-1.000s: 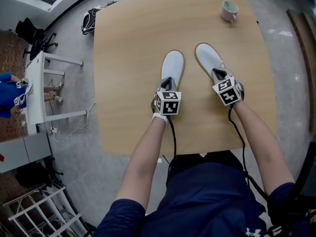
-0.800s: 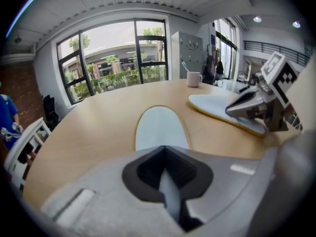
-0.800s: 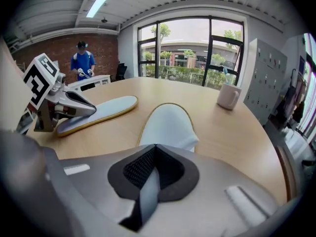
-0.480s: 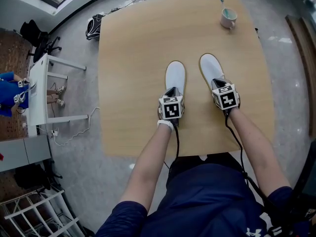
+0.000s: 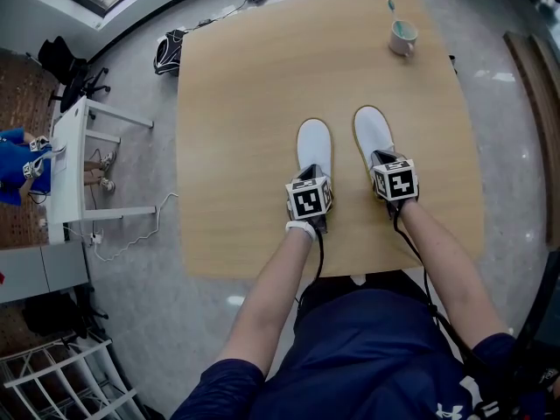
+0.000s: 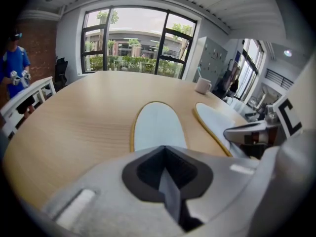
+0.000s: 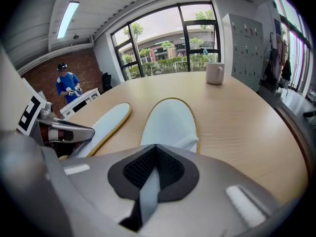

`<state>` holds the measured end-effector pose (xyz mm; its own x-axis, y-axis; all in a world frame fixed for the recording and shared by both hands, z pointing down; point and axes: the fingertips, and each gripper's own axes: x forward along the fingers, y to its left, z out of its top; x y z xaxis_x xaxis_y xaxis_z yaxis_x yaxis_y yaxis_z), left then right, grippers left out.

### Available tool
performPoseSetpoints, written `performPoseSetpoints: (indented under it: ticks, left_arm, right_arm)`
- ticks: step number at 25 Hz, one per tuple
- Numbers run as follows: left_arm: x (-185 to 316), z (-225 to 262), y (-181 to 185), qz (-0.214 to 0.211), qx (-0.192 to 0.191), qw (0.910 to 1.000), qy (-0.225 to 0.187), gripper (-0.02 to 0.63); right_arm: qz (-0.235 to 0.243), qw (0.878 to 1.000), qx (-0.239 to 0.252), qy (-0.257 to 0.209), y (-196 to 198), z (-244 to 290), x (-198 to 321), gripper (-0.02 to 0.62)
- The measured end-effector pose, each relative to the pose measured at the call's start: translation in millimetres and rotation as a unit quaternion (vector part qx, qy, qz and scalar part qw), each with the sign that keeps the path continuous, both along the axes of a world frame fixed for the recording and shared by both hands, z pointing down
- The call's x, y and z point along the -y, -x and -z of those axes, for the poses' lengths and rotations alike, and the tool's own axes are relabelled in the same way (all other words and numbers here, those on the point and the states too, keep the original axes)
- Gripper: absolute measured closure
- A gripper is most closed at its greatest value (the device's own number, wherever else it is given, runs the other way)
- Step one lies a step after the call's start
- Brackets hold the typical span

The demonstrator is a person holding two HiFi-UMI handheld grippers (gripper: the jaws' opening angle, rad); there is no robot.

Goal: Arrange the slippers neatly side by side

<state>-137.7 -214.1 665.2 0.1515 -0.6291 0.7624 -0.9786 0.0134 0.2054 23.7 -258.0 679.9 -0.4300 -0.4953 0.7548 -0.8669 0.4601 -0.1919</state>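
Pinching the left slipper by its heel with the left gripper, the right slipper with the right gripper. Swung straighter than a moment ago, now lying just ahead of the jaws, side by side. Nearly neat; only letting go left.

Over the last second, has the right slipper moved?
Yes. The right slipper, pinched by the right gripper, slid toward the near edge of the table, away from the mug, and straightened parallel to the left slipper.

I get bright, even daylight from the windows at 12 o'clock, a faint sheen on the table, and both gripper views bend and darken at the edges.
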Motion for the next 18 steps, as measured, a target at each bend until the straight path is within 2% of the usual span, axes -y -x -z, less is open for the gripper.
performPoseSetpoints:
  ticks: [6,8,9,11,12,13,16,18]
  left_arm:
    - [-9,2,-5,-0.003,-0.008,0.9999,0.013,0.601]
    - [-5,21,-4,-0.021,-0.003,0.9997,-0.012,0.601]
    - [-1,33,-2,-0.045,0.010,0.9984,-0.034,0.601]
    - [2,49,4,-0.123,0.056,0.9883,-0.070,0.576]
    - [-1,50,8,-0.163,0.076,0.9809,-0.074,0.496]
    - [-6,49,13,-0.195,0.089,0.9744,-0.068,0.447]
    - [-37,34,20,-0.259,0.101,0.9601,-0.028,0.399]
    - [-62,22,12,-0.299,0.102,0.9486,-0.008,0.362]
  right_arm:
    - [-0.025,0.999,0.036,0.029,6,0,-10,0.584]
    - [-0.026,0.997,0.069,0.020,4,13,-8,0.584]
    - [-0.016,0.997,0.079,0.001,2,25,-6,0.584]
    - [0.042,0.996,0.059,-0.047,-5,44,-5,0.574]
    - [0.084,0.994,0.033,-0.066,-9,50,-7,0.511]
    - [0.126,0.989,0.006,-0.078,-13,52,-12,0.435]
    - [0.233,0.968,-0.053,-0.079,-23,40,-42,0.363]
    - [0.285,0.953,-0.074,-0.074,-25,31,-66,0.318]
